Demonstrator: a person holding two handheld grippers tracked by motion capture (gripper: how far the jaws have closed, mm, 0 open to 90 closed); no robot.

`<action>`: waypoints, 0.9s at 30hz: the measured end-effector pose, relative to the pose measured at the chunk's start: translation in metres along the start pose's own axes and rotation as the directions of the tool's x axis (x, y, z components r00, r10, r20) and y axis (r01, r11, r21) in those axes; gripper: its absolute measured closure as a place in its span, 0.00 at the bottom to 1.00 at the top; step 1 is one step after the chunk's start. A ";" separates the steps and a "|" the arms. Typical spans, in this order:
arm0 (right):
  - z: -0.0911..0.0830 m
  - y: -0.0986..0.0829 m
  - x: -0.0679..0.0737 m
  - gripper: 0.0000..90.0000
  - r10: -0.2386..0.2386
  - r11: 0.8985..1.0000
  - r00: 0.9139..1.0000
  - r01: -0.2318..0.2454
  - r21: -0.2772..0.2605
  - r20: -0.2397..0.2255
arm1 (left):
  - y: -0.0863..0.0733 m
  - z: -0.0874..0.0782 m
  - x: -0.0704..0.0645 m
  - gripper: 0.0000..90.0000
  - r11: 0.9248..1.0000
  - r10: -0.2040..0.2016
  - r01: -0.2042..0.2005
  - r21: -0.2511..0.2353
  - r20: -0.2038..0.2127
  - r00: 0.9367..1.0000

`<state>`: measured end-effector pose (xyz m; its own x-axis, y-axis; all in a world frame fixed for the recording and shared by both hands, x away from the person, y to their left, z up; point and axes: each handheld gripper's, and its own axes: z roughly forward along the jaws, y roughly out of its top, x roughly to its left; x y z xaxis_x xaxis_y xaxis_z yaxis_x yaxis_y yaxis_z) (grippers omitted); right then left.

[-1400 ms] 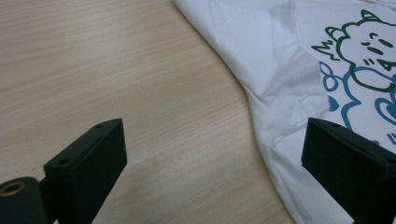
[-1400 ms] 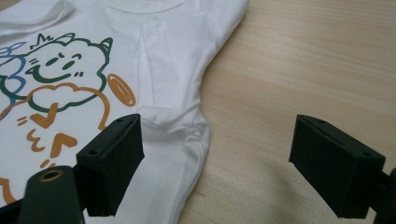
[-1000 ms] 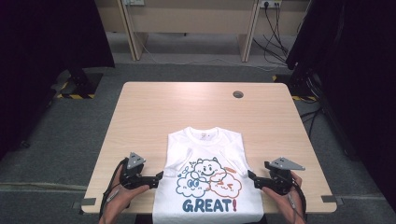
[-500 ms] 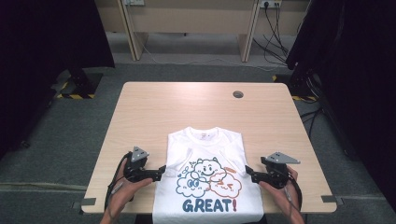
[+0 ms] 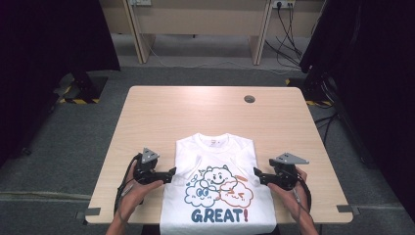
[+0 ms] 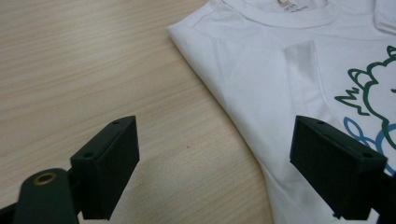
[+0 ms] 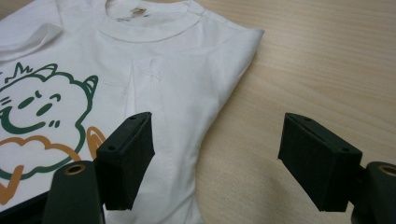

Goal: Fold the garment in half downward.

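A white T-shirt (image 5: 218, 181) with cartoon clouds and the word GREAT! lies flat near the table's front edge, sleeves folded in. My left gripper (image 5: 171, 174) sits at the shirt's left edge, open, its jaws straddling that edge (image 6: 243, 140). My right gripper (image 5: 256, 175) is at the shirt's right edge, open too, one jaw over the cloth (image 7: 187, 121) and the other over bare wood. Nothing is held by either. A hand holds each gripper from below.
The light wooden table (image 5: 195, 112) has a round cable grommet (image 5: 249, 99) at the back right. Behind the table stand a bench's legs and cables on a grey floor. Dark curtains hang at both sides.
Both grippers have moved inward toward the shirt's side edges; the left one also shifted slightly forward. The shirt has not moved.
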<state>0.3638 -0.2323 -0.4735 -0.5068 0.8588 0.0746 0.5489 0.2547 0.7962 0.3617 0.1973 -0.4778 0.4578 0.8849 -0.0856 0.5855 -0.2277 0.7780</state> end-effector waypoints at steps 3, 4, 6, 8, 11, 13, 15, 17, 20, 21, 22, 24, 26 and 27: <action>0.004 0.002 0.000 0.29 -0.001 1.000 1.000 0.001 0.004 -0.002 | 0.002 0.003 0.000 0.17 1.000 -0.004 0.004 0.001 -0.001 1.000; 0.005 0.003 0.000 0.29 0.000 1.000 1.000 0.000 0.004 -0.002 | 0.003 0.004 0.000 0.17 1.000 -0.006 0.006 -0.001 -0.002 1.000; 0.007 0.004 0.000 0.30 -0.001 1.000 1.000 0.001 0.005 -0.003 | 0.006 0.007 0.000 0.17 1.000 -0.006 0.006 0.000 0.000 1.000; 0.010 0.006 -0.001 0.30 0.005 1.000 1.000 -0.005 0.007 -0.004 | 0.008 0.010 -0.001 0.17 1.000 -0.004 0.004 -0.001 0.003 1.000; 0.014 0.008 -0.003 0.31 0.005 1.000 1.000 -0.004 0.011 -0.004 | 0.011 0.013 -0.002 0.18 1.000 -0.003 0.003 -0.003 0.008 1.000; 0.016 0.009 -0.003 0.31 0.011 1.000 1.000 -0.011 0.013 -0.006 | 0.013 0.018 -0.001 0.19 1.000 -0.010 0.010 0.002 0.008 1.000; 0.018 0.010 -0.004 0.31 0.010 1.000 1.000 -0.010 0.013 -0.006 | 0.014 0.021 0.000 0.19 1.000 -0.010 0.010 0.007 0.011 1.000; 0.020 0.011 -0.004 0.31 0.014 1.000 1.000 -0.014 0.014 -0.005 | 0.016 0.023 0.000 0.19 1.000 -0.012 0.012 0.005 0.011 1.000; 0.024 0.013 -0.004 0.32 0.012 1.000 1.000 -0.012 0.019 -0.003 | 0.018 0.028 0.000 0.20 1.000 -0.025 0.025 0.012 0.011 1.000; 0.025 0.014 -0.004 0.32 0.011 1.000 1.000 -0.011 0.025 -0.001 | 0.019 0.030 0.000 0.21 0.999 -0.027 0.026 0.020 0.006 1.000; 0.027 0.014 -0.005 0.32 0.015 0.999 1.000 -0.015 0.030 0.000 | 0.020 0.032 0.000 0.21 0.999 -0.023 0.023 0.024 0.002 1.000; 0.030 0.016 -0.005 0.33 0.019 0.999 1.000 -0.019 0.035 -0.006 | 0.021 0.036 0.001 0.22 0.999 -0.040 0.039 0.029 0.004 0.999; 0.033 0.017 -0.006 0.33 0.021 0.999 1.000 -0.021 0.043 -0.005 | 0.021 0.037 0.001 0.24 0.999 -0.045 0.045 0.031 0.006 0.999; 0.034 0.018 -0.006 0.34 0.021 0.999 1.000 -0.021 0.045 -0.003 | 0.021 0.039 0.000 0.24 0.999 -0.045 0.045 0.030 0.006 0.999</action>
<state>0.3997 -0.2178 -0.4805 -0.4973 0.8625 0.0934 0.5889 0.2565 0.7664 0.4004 0.1766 -0.4855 0.4351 0.8917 -0.1247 0.6255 -0.1997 0.7542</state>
